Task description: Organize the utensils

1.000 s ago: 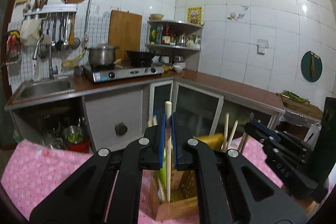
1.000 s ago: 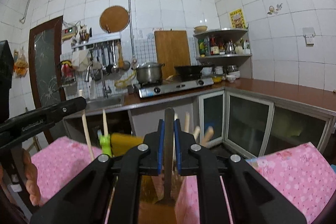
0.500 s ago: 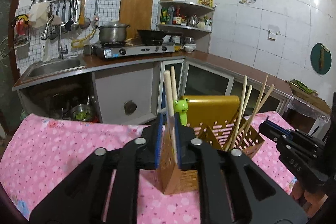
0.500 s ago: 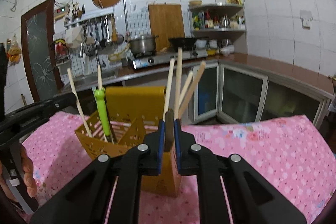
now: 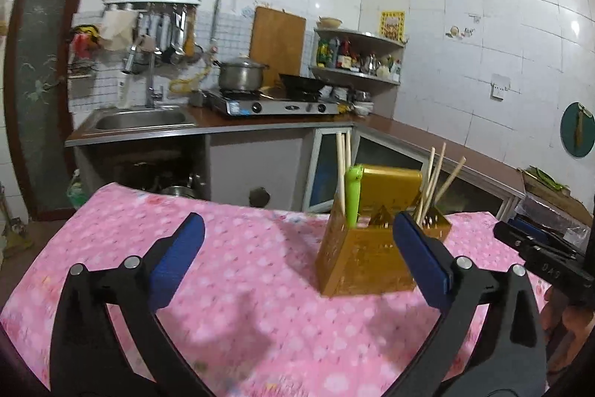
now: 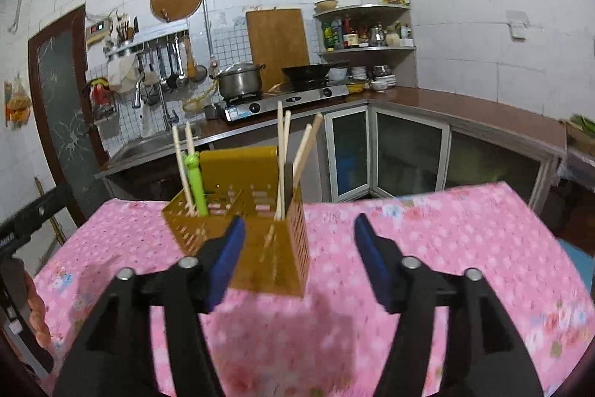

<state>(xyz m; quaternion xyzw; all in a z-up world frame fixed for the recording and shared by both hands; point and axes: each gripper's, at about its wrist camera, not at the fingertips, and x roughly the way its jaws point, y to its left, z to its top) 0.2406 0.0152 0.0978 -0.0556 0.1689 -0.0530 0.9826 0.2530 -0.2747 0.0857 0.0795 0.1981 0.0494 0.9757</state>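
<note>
Left gripper (image 5: 297, 248): jaws are standing wide apart, holding nothing; half a second back they were clenched on a wooden chopstick over the holder.
Right gripper (image 6: 299, 257): also spread and empty now; a moment ago it was pinching a dark-handled utensil above the same holder.
Utensil holder (image 6: 275, 248): yellow-brown, slotted, sitting on the pink tablecloth (image 6: 446, 248), just ahead of both grippers.
Left compartment: two chopsticks (image 5: 340, 170) are standing beside the green-handled utensil (image 5: 353, 192).
Right compartment: several chopsticks (image 6: 282, 155) are leaning together, with the dark handle (image 6: 288, 185) upright among them.
What changed: both tools are backing off from the holder, pieces let go inside it.
Meaning for the task: judging by this, both drops are landing; no loose utensils are showing on the cloth, so sorting is looking near done.
</note>
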